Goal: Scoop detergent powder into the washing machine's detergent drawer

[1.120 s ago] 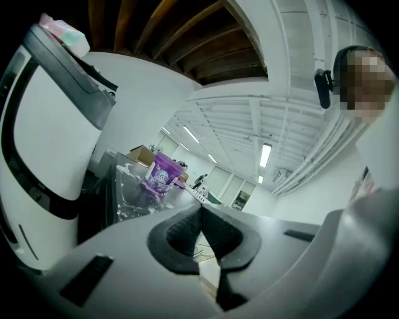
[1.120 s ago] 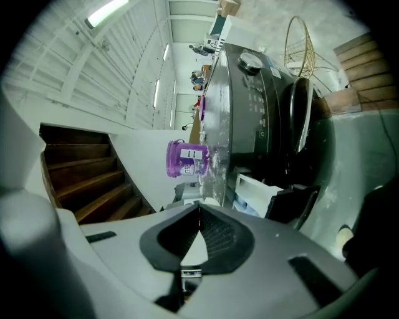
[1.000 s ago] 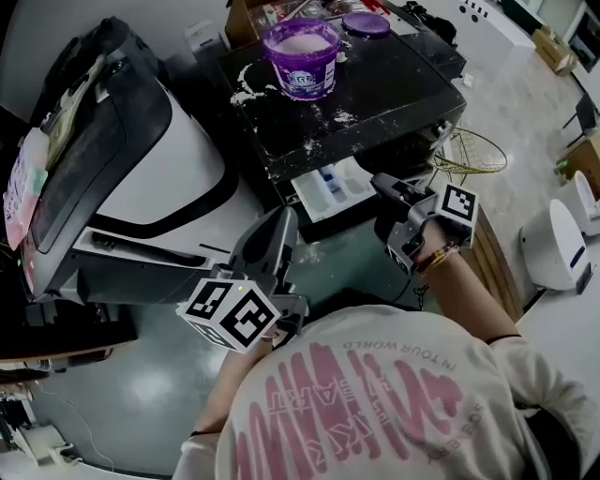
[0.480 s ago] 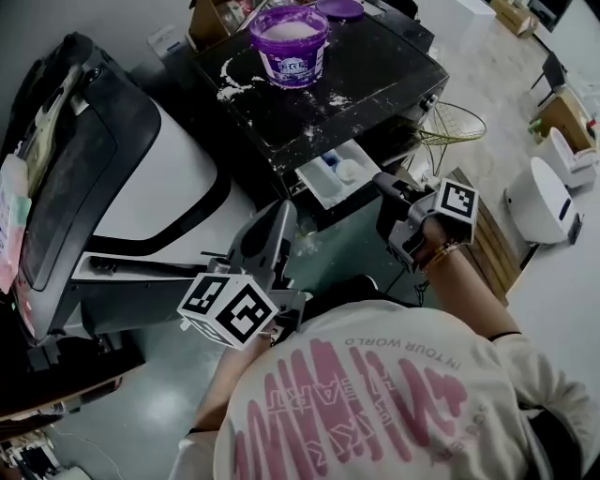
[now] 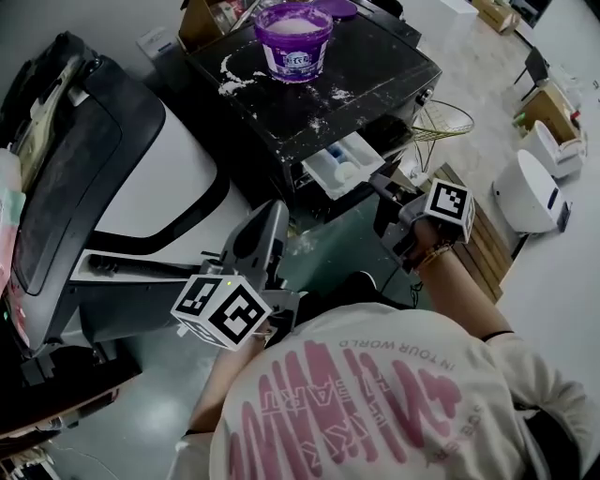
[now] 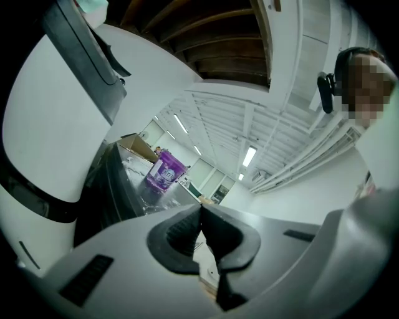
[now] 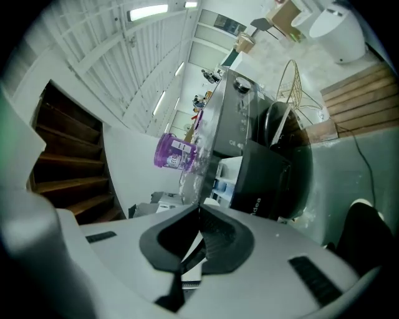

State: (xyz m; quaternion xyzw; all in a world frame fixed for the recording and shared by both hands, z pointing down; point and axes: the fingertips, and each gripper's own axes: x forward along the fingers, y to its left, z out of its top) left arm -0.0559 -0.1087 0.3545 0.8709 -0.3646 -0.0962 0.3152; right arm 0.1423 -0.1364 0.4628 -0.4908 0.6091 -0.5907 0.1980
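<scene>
Dusty black washer top (image 5: 375,84), purple detergent tub (image 5: 293,37), drawer (image 5: 342,167) open

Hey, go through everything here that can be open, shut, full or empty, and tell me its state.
Detergent tub: open, white powder inside.
Lid: off, lying beside the tub.
Detergent drawer: pulled out.
Left gripper: fingers shut, empty.
Right gripper: fingers shut, empty.

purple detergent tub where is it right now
Head view, top centre: the purple detergent tub stands open on top of the black washing machine, amid spilled white powder, up and left of the pulled-out detergent drawer.
</scene>
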